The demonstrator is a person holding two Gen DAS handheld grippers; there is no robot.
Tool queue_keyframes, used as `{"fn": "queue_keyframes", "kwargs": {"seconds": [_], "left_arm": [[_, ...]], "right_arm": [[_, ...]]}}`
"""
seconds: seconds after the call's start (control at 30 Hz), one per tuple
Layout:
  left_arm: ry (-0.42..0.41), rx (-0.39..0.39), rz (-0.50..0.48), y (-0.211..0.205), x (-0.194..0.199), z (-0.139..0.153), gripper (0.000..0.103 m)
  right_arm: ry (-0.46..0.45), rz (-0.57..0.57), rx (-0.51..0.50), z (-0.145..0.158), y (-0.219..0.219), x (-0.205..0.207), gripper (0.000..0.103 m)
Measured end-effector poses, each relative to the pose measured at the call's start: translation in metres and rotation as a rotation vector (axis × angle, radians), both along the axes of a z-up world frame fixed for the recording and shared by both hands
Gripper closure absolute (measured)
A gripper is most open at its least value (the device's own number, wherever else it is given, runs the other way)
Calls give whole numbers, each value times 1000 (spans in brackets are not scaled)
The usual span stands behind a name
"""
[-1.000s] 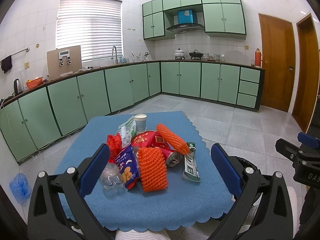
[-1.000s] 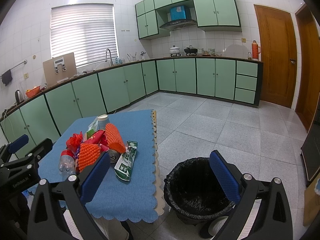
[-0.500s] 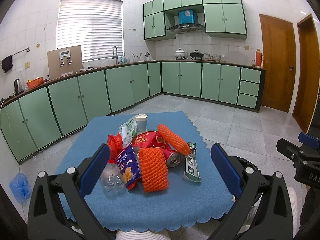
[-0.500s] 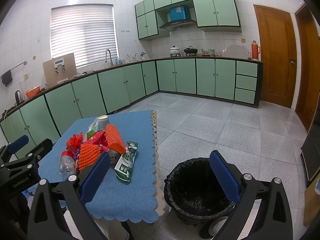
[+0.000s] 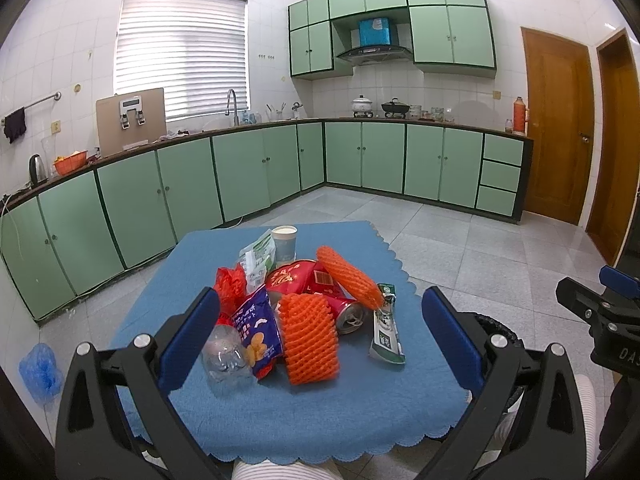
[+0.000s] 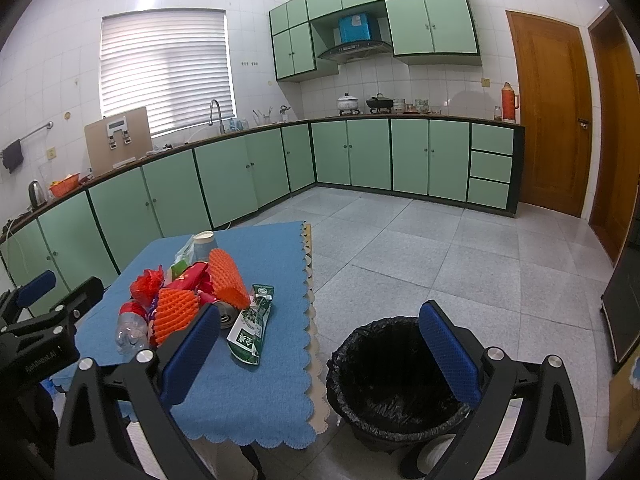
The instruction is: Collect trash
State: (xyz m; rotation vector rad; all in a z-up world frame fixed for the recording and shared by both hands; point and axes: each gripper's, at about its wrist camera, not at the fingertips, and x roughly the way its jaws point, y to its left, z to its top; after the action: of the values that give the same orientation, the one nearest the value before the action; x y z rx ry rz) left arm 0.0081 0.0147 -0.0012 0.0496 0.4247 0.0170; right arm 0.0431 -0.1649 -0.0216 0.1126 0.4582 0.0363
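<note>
A pile of trash lies on a blue tablecloth: two orange foam nets, a red can, a blue snack bag, a clear plastic bottle, a green-white carton and a paper cup. My left gripper hangs open just short of the pile, nothing between its fingers. My right gripper is open and empty, above the table's right edge and a black-lined bin. The carton and nets also show in the right wrist view.
The bin stands on the grey tiled floor just right of the table. Green cabinets line the far walls. A blue bag lies on the floor at left. Wooden doors are at far right.
</note>
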Motion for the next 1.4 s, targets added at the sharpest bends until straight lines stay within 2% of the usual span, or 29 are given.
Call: {"fn": "queue_keyframes", "kwargs": {"seconds": [0.27, 0.53, 0.73, 0.93, 1.13, 1.33, 1.4], "left_arm": [[3, 9, 13, 8, 7, -8, 5], [20, -2, 113, 58, 26, -27, 5], [50, -28, 182, 95, 39, -49, 5], [83, -31, 169, 104, 59, -64, 21], [101, -45, 167, 111, 86, -77, 21], [118, -63, 164, 117, 104, -85, 21], [122, -73, 158, 119, 106, -87, 21]], "right_arm": [[-9, 21, -15, -3, 6, 9, 6], [-16, 86, -14, -16, 31, 36, 7], [-3, 167, -12, -37, 64, 70, 15], [21, 238, -13, -53, 95, 117, 24], [85, 276, -19, -79, 116, 161, 38], [117, 304, -62, -94, 134, 187, 44], [135, 310, -62, -99, 136, 194, 51]]}}
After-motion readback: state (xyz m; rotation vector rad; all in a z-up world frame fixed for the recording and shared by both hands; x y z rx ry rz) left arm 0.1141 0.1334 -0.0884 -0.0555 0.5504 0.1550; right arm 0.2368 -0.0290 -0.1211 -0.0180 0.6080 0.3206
